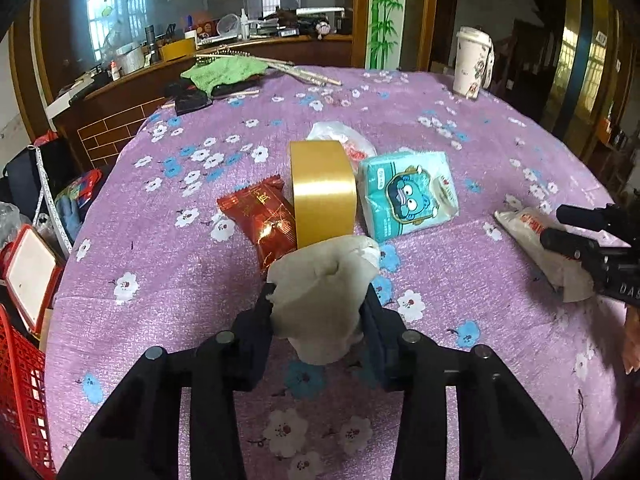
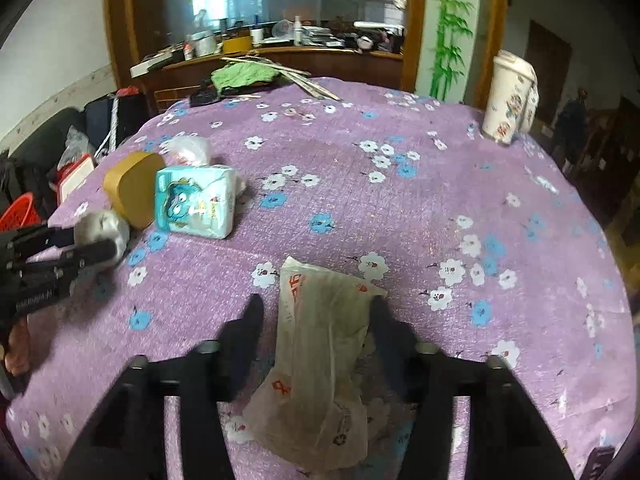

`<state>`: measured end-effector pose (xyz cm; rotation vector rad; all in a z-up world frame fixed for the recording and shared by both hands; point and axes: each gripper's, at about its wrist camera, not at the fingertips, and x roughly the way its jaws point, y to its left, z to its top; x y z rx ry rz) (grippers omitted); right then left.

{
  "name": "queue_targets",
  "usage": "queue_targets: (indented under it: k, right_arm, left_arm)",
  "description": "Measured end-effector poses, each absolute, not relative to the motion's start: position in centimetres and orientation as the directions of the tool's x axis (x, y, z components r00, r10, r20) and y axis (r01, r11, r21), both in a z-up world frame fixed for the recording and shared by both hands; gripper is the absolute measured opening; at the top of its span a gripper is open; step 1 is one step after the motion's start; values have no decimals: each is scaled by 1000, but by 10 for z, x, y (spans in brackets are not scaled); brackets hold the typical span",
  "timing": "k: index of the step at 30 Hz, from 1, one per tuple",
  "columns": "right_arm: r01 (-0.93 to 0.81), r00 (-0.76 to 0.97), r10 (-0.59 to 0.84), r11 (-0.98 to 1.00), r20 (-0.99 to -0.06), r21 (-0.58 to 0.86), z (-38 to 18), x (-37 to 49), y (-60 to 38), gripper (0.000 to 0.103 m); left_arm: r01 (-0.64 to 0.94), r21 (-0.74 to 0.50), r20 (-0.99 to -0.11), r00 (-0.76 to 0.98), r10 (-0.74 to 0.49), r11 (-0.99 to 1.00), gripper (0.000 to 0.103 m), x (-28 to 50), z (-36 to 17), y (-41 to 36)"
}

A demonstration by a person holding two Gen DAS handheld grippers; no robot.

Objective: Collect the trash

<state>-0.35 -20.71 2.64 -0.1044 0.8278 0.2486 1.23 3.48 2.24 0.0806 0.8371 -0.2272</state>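
My left gripper (image 1: pixel 320 294) is shut on a crumpled grey-white tissue wad (image 1: pixel 320 292), held just above the purple flowered tablecloth (image 1: pixel 180 272); it also shows in the right wrist view (image 2: pixel 102 232). My right gripper (image 2: pixel 316 304) is open, its fingers on either side of a flat translucent plastic wrapper with red print (image 2: pixel 320 344), which lies on the cloth; the wrapper shows in the left wrist view (image 1: pixel 536 236) too. A red snack wrapper (image 1: pixel 260 216) lies left of the tape roll. A crumpled clear bag (image 1: pixel 340 136) lies behind the roll.
A yellow tape roll (image 1: pixel 322 192) and a teal tissue pack (image 1: pixel 408 192) sit mid-table. A white flowered cup (image 1: pixel 472 62) stands at the far right edge. A green cloth (image 1: pixel 224 70) and sticks lie at the far side. A red basket (image 1: pixel 20 392) is left of the table.
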Motion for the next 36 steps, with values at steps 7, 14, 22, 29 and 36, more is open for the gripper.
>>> queue_targets:
  k: [7, 14, 22, 29, 36]
  right_arm:
    - [-256, 598, 135, 966, -790, -29, 11, -2, -205, 48]
    - [-221, 636, 113, 974, -763, -40, 17, -5, -203, 29]
    - [-256, 766, 201, 967, -611, -3, 44, -21, -186, 29]
    - [-259, 765, 196, 966, -614, -14, 41, -19, -175, 29]
    - [-230, 765, 176, 973, -620, -8, 39, -17, -184, 29]
  left_arm:
    - [259, -54, -644, 729, -232, 964, 39, -3, 44, 40]
    - [259, -40, -589, 774, -232, 965, 39, -9, 55, 37]
    - [254, -33, -591, 775, -224, 967, 39, -10, 53, 37]
    - [254, -37, -598, 769, -225, 967, 39, -8, 52, 38]
    - [249, -40, -604, 765, -222, 968, 39, -7, 50, 39]
